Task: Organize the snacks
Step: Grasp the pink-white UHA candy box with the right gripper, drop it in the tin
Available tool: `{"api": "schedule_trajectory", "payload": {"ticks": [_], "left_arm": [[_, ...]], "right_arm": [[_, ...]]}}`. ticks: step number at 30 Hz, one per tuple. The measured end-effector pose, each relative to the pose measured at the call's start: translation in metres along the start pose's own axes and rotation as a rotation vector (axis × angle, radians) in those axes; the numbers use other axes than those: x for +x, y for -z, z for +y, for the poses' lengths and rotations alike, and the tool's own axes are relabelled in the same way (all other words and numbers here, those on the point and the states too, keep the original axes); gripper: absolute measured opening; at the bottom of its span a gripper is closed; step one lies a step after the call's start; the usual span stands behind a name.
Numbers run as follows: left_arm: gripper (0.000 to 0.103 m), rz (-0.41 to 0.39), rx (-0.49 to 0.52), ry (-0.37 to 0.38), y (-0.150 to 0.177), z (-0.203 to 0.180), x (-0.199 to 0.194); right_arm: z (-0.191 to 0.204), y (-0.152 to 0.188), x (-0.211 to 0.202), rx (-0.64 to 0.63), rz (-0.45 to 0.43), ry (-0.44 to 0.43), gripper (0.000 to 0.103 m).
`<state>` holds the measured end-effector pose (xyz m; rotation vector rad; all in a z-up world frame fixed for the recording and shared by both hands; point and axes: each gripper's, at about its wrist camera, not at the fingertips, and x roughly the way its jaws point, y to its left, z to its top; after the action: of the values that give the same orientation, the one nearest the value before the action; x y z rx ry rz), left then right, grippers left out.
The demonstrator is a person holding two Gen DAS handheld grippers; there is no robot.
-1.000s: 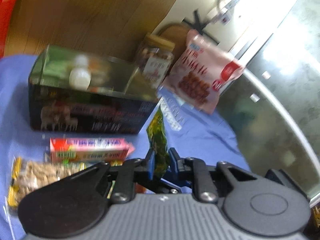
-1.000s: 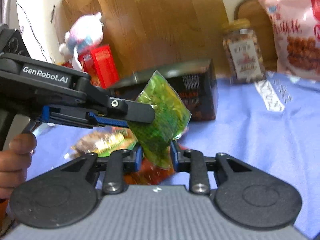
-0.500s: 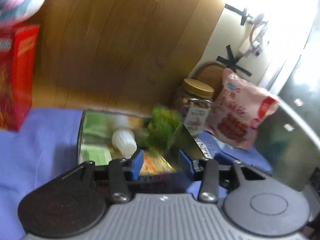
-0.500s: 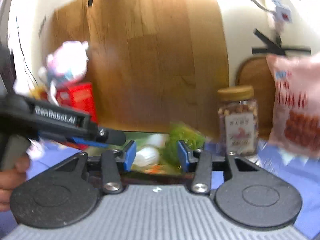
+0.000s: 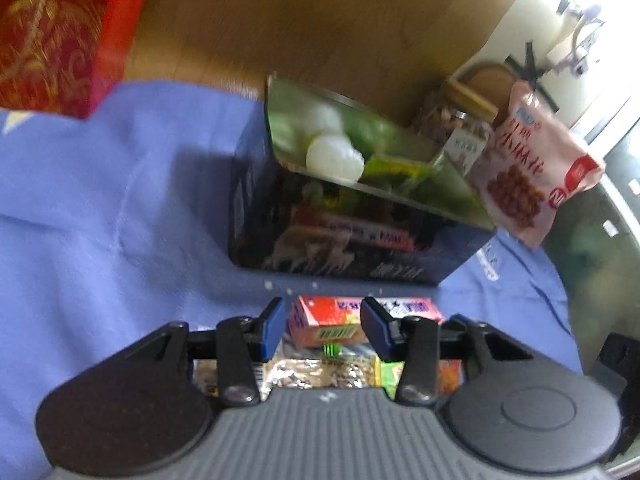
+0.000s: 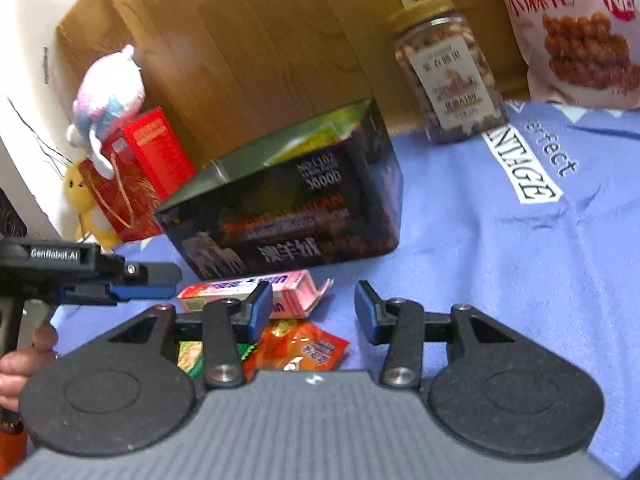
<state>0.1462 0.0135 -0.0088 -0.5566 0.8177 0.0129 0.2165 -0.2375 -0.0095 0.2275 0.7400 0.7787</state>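
I am holding both tongs, left point(image 5: 323, 327) and right point(image 6: 312, 310), wide and empty near the box point(image 6: 288, 208); the pink carton point(image 5: 340, 316) could slip if gripped off-centre.

tin's contents point(image 5: 360, 148) blurred, snack bag point(image 6: 576, 28) cut off

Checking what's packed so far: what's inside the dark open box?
In the dark box, the left wrist view shows a white rounded item and green packets near the top. Anything deeper is hidden by the box wall and blur.
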Motion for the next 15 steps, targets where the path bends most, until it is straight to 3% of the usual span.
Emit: {"api": "schedule_trajectory", "payload": {"ticks": [8, 15], "left_arm": [[0.038, -0.002, 0.020, -0.005, 0.007, -0.011, 0.006], [0.038, -0.124, 0.060, 0.029, 0.000, -0.025, -0.038]], "right_arm": [[0.014, 0.001, 0.014, -0.045, 0.023, -0.007, 0.042], [0.031, -0.006, -0.010, -0.106, -0.080, -0.019, 0.036]]}}
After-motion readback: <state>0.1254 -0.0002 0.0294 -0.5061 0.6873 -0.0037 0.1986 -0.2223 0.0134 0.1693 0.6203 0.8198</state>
